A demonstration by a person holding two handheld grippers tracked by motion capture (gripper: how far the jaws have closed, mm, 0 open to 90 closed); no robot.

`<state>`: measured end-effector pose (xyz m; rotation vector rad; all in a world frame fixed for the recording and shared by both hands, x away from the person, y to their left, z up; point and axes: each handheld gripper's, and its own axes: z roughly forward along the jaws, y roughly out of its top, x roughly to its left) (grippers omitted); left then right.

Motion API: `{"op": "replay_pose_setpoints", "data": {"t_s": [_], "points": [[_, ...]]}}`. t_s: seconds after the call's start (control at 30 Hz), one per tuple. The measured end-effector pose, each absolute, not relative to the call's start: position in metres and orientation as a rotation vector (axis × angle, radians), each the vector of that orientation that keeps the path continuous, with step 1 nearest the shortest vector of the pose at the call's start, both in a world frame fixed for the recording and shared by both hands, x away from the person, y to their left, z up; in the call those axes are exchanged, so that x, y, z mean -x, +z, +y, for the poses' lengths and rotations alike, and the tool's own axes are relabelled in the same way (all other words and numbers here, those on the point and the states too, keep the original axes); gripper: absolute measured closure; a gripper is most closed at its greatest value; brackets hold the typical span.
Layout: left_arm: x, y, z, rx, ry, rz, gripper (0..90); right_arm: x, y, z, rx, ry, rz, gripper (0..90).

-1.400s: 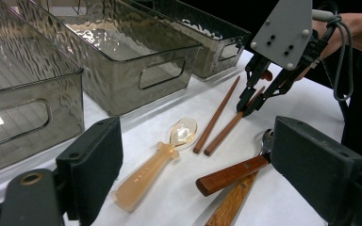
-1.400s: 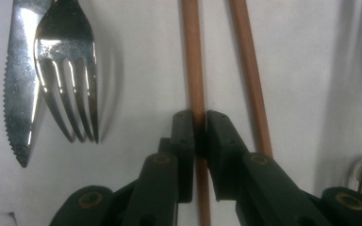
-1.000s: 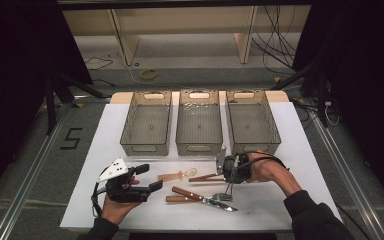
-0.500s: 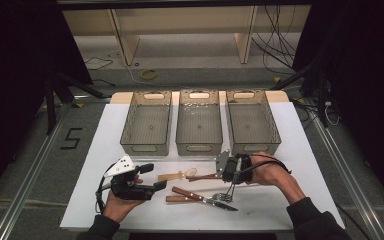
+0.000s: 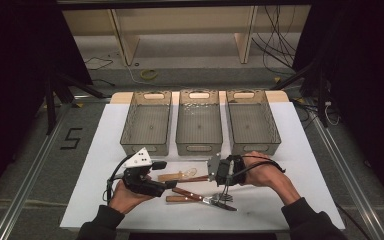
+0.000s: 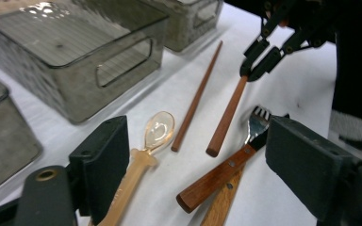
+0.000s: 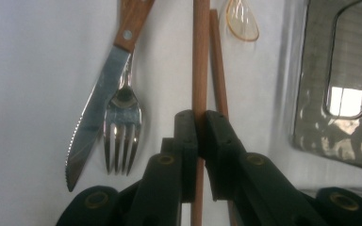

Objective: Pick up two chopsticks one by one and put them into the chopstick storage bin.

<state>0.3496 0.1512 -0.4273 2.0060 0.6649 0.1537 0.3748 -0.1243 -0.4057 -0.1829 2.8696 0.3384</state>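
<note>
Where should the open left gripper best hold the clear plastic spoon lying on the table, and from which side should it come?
Probably at the handle of the spoon, not the rounded bowl. The handle is straight and narrow and lies flat on the table, already between the open jaws of the left gripper. Come from above, jaws across the handle; the fork lies close beside it.

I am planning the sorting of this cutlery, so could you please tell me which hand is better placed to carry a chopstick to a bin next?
Right. The right gripper is already shut on one chopstick. The left gripper stands open over the spoon, holding nothing.
</note>
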Motion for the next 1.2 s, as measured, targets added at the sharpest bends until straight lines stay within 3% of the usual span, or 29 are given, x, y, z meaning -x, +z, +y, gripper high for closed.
{"op": "replay_pose_setpoints", "data": {"t_s": [0.47, 1.2], "points": [[-0.353, -0.427, 0.119, -2.262, 0.112, 0.529, 33.6, -0.369, -0.396, -0.113, 0.218, 0.335, 2.845, 84.4], [-0.356, -0.427, 0.1, -2.394, 0.108, 0.399, 61.2, -0.361, -0.396, -0.101, 0.284, 0.316, 2.841, 84.4]]}}
